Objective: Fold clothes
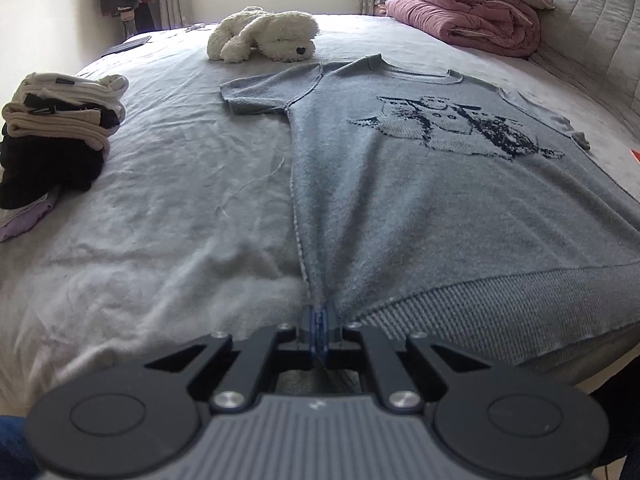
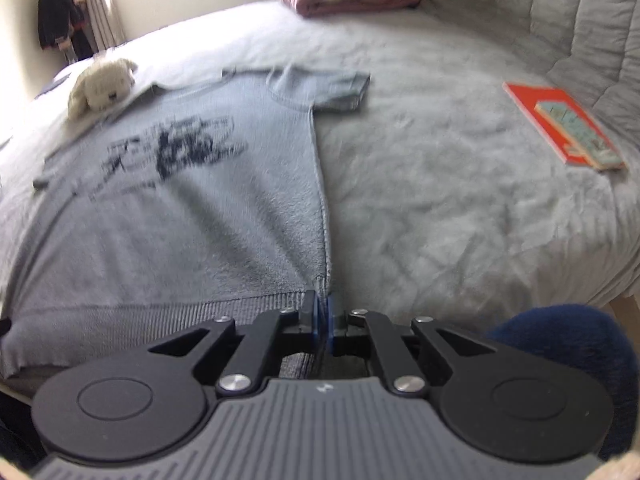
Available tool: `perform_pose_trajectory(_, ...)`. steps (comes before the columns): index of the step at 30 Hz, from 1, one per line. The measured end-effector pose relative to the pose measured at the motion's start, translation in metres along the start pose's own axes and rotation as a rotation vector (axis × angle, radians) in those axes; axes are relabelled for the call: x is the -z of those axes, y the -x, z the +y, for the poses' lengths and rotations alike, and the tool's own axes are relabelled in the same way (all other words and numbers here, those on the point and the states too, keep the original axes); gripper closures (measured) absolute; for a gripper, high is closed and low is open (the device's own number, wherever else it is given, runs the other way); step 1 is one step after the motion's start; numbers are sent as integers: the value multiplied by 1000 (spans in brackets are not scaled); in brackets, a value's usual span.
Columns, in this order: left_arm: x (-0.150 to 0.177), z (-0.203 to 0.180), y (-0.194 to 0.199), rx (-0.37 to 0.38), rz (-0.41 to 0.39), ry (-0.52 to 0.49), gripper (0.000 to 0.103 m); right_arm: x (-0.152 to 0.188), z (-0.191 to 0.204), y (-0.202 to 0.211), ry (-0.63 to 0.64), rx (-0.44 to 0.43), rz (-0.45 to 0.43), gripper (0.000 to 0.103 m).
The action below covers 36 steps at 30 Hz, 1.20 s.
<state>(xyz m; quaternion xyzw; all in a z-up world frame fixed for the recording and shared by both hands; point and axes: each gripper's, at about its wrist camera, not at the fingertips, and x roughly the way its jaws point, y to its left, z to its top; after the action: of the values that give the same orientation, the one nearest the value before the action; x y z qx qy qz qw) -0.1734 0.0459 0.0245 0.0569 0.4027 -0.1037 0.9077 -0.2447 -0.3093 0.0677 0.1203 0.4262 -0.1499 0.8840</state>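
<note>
A grey knitted short-sleeved top (image 1: 420,200) with a dark printed picture lies spread flat on the bed, neck away from me; it also shows in the right wrist view (image 2: 192,216). My left gripper (image 1: 320,312) is shut on the top's left hem corner, and the knit bunches into its jaws. My right gripper (image 2: 322,304) is shut on the right hem corner by the side seam. Both hold the ribbed hem at the bed's near edge.
A stack of folded clothes (image 1: 56,136) sits on the bed's left. A white plush dog (image 1: 264,36) lies beyond the top's collar, also in the right wrist view (image 2: 100,84). A folded pink quilt (image 1: 464,12) lies by the headboard. A red book (image 2: 564,124) lies right.
</note>
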Motion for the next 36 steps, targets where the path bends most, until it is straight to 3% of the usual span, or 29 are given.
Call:
perform_pose_trajectory(4,0,-3,2,-4,-5,-29,99,5,6,-13,10,-12,41,89)
perform_pose_trajectory(7,-5,14,5,50,8,54,96,-4,0,-2,-7,-28,-6,85)
perform_pose_trajectory(10,-14,28,10,75,10,125,95,-20,-9,10,-6,-37,-75,60)
perform_pose_trajectory(16,-57,44,6,103,7,226,93,-79,-19,-2,12,-84,-136,60)
perform_pose_trajectory(21,-108,41,-6,127,-32,277,77,-126,-12,-37,36,-135,-128,60)
perform_pose_trajectory(24,-137,32,-28,113,-24,262,77,-145,-7,-63,43,-163,-96,60)
perform_pose_trajectory(30,-177,26,-85,148,50,367,76,-153,4,-112,25,-238,-24,60)
perform_pose_trajectory(36,-185,19,-145,91,9,323,74,-167,9,-131,76,-194,-52,60)
